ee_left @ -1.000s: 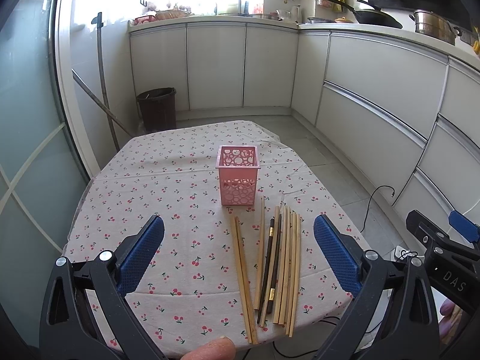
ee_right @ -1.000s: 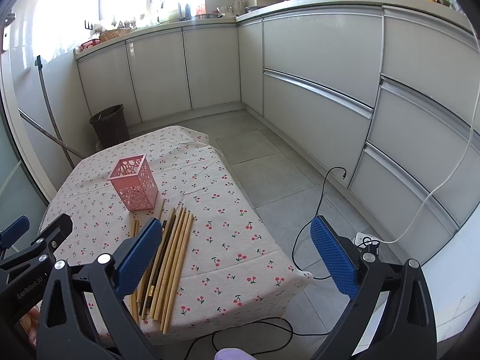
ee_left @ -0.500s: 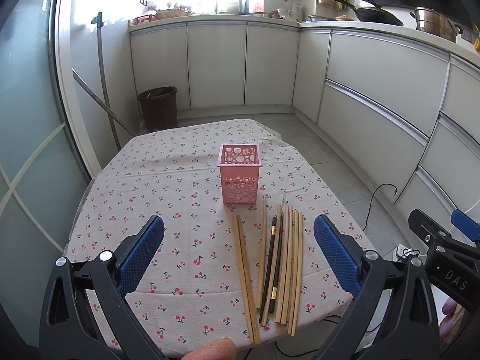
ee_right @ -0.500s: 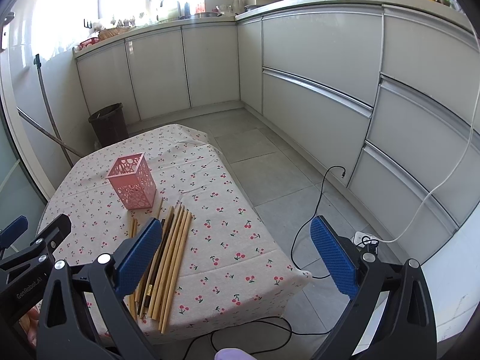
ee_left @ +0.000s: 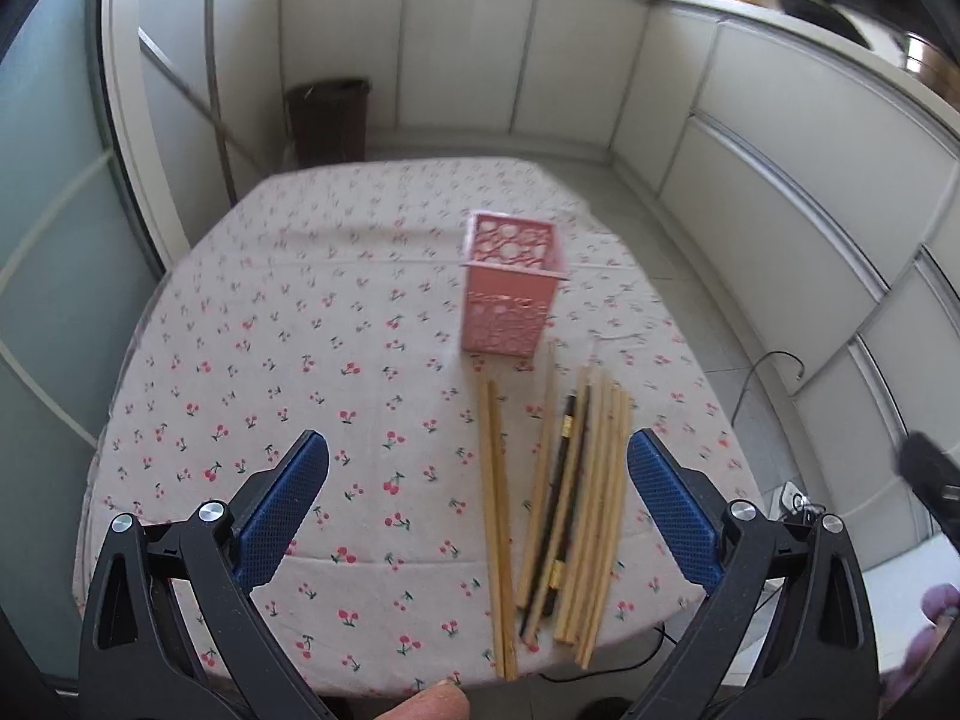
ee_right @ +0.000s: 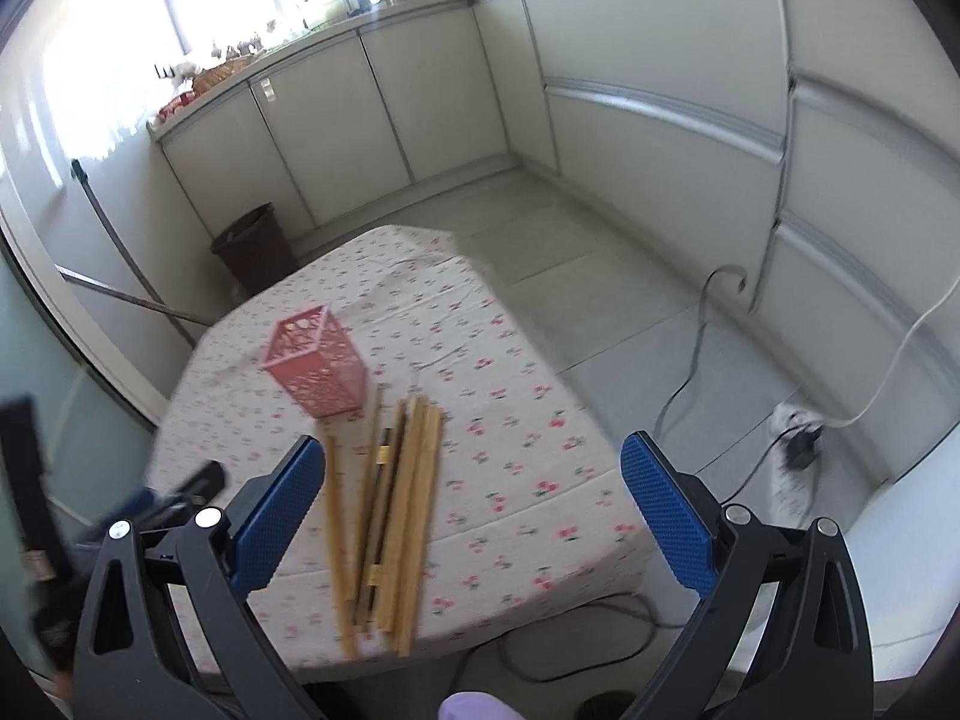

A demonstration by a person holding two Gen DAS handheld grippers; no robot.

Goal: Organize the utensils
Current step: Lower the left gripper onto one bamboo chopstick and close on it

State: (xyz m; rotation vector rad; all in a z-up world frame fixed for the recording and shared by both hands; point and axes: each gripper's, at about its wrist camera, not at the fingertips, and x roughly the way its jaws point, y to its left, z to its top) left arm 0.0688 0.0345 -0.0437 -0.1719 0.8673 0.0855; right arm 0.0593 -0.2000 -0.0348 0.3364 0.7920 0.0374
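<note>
A pink perforated holder (ee_left: 511, 294) stands upright on the cherry-print tablecloth (ee_left: 288, 360). Several wooden chopsticks (ee_left: 585, 498) and a dark pair lie side by side in front of it, near the table's front edge. My left gripper (ee_left: 477, 498) is open and empty, hovering above the front edge with the chopsticks between its fingers. In the right wrist view the holder (ee_right: 317, 367) and chopsticks (ee_right: 390, 516) sit left of centre. My right gripper (ee_right: 471, 510) is open and empty above the table's right front part.
White kitchen cabinets (ee_left: 780, 192) run along the back and right. A dark bin (ee_left: 327, 120) stands behind the table. A cable and power strip (ee_right: 792, 426) lie on the floor to the right. A glass door (ee_left: 48, 276) is at the left.
Both grippers have moved forward and tipped down toward the table; the holder and chopsticks now appear larger and nearer. The right view has swung left. Both stay open.
</note>
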